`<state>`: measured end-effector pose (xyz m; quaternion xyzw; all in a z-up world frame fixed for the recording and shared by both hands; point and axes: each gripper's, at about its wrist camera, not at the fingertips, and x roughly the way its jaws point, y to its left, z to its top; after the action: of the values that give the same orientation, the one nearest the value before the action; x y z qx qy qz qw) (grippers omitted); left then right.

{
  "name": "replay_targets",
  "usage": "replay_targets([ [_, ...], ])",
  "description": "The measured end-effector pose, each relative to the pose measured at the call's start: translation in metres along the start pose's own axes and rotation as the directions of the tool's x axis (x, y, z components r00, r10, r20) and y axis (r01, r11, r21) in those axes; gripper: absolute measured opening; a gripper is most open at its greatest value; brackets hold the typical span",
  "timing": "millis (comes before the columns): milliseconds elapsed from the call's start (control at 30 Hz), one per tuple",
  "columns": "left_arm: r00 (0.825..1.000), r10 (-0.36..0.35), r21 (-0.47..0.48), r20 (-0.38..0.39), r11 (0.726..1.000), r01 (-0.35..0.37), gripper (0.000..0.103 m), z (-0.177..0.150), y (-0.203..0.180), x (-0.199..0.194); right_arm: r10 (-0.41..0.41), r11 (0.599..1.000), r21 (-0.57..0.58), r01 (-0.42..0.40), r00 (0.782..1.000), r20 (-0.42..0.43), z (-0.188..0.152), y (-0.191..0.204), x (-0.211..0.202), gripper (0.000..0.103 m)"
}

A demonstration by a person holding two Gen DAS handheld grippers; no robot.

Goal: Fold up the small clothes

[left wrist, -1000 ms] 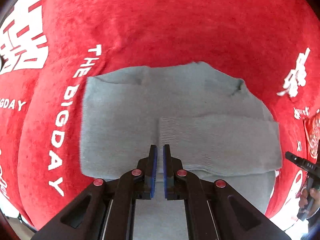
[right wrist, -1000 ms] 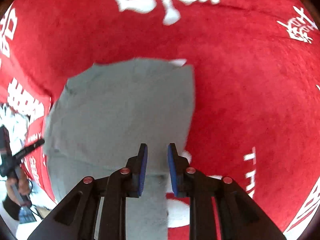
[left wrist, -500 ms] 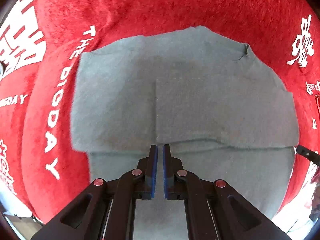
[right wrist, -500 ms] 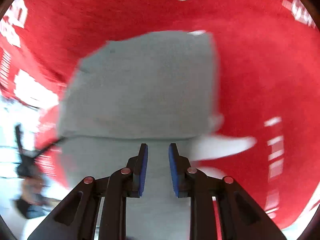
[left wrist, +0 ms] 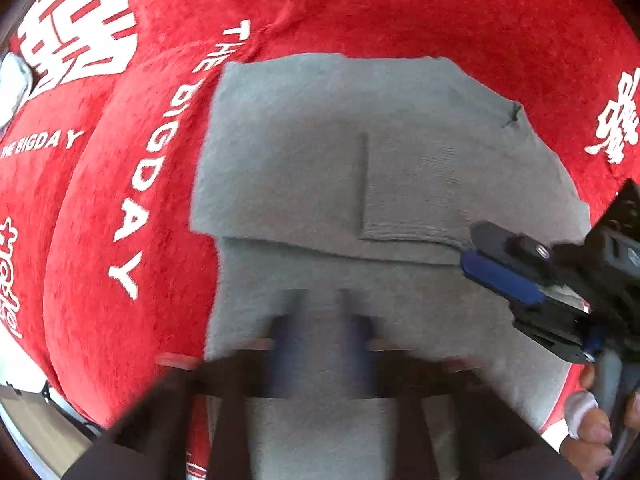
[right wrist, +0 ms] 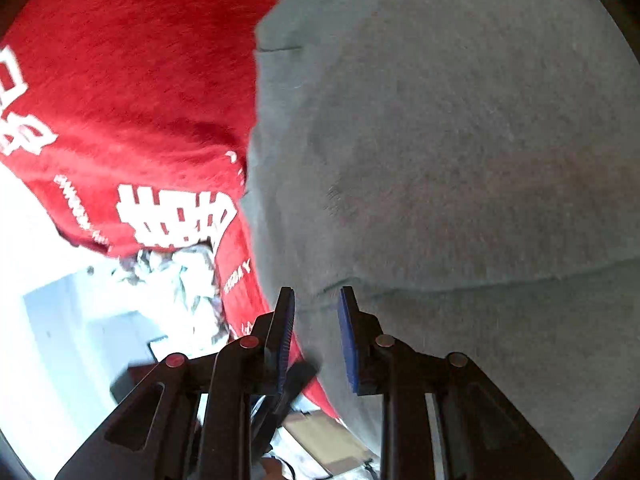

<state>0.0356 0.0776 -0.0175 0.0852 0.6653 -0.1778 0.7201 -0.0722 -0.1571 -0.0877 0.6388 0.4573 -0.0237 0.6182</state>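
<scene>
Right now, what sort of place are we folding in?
Probably a room at home, on a table or bed: the grey garment lies on a plush red cloth printed THE BIGDAY, and past its edge sit a cardboard box and clutter.

both fisheye views were bright and evenly lit, bowed hard at their dark rims. the left gripper smeared with motion blur; the room past the red cloth blew out white.
</scene>
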Motion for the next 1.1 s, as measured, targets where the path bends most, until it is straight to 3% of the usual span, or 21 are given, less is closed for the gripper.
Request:
replay_targets([
  [33,1.000,0.014,-0.010,0.016,1.000,-0.013,0.103,-0.002,0.004,-0.003,-0.007,1.000,0.012,0.007,1.000,0.014,-0.001,-0.002,-0.003,0.045],
  [67,0.998,0.026,-0.014,0.052,1.000,-0.025,0.103,-0.004,0.007,-0.009,0.005,1.000,0.027,-0.006,1.000,0.030,-0.002,-0.003,-0.004,0.047],
  [200,0.998,0.043,-0.008,0.056,0.999,-0.043,0.103,-0.004,0.018,-0.010,-0.010,0.998,0.061,0.006,0.997,0.079,0.002,0.001,0.002,0.046],
  [267,0.997,0.059,-0.013,0.055,0.998,-0.058,0.103,-0.003,0.022,-0.011,-0.029,0.999,0.049,0.024,0.995,0.093,0.004,0.006,0.004,0.008],
  [333,0.996,0.077,-0.026,0.055,0.997,-0.076,0.103,0.001,0.028,-0.012,-0.043,0.999,0.014,0.041,0.994,0.096,0.002,0.013,0.007,0.008],
  [467,0.999,0.038,-0.078,0.016,0.996,-0.037,0.103,0.005,0.045,-0.004,-0.131,0.989,-0.056,0.135,0.989,0.063,-0.008,0.011,0.016,0.008],
  [600,0.998,0.065,-0.043,-0.010,0.997,-0.066,0.103,0.002,0.044,0.007,-0.143,0.987,-0.068,0.144,0.989,0.023,-0.006,0.005,0.018,0.009],
  [667,0.998,0.064,-0.025,-0.004,0.998,-0.064,0.103,0.000,0.041,0.006,-0.226,0.964,-0.145,0.221,0.974,-0.015,-0.009,0.014,0.017,0.010],
  [833,0.998,0.055,-0.006,0.029,0.998,-0.055,0.103,-0.002,0.030,-0.007,-0.337,0.899,-0.311,0.309,0.941,-0.038,-0.029,0.018,-0.013,0.010],
  [900,0.998,0.047,0.000,0.034,0.999,-0.047,0.103,-0.003,0.024,-0.011,-0.370,0.881,-0.326,0.342,0.929,-0.026,-0.035,0.008,-0.037,0.015],
  [967,0.999,0.040,0.009,0.029,0.999,-0.041,0.103,-0.005,0.017,-0.012,-0.395,0.874,-0.311,0.373,0.919,-0.010,-0.038,-0.004,-0.061,0.042],
  [1000,0.999,0.040,0.015,0.025,0.999,-0.040,0.103,-0.005,0.014,-0.012,-0.405,0.872,-0.299,0.388,0.914,0.005,-0.038,-0.012,-0.076,0.048],
  [1100,0.999,0.040,0.033,0.012,0.999,-0.040,0.103,-0.010,0.001,-0.013,-0.428,0.868,-0.261,0.422,0.903,0.037,-0.037,-0.029,-0.111,0.052],
])
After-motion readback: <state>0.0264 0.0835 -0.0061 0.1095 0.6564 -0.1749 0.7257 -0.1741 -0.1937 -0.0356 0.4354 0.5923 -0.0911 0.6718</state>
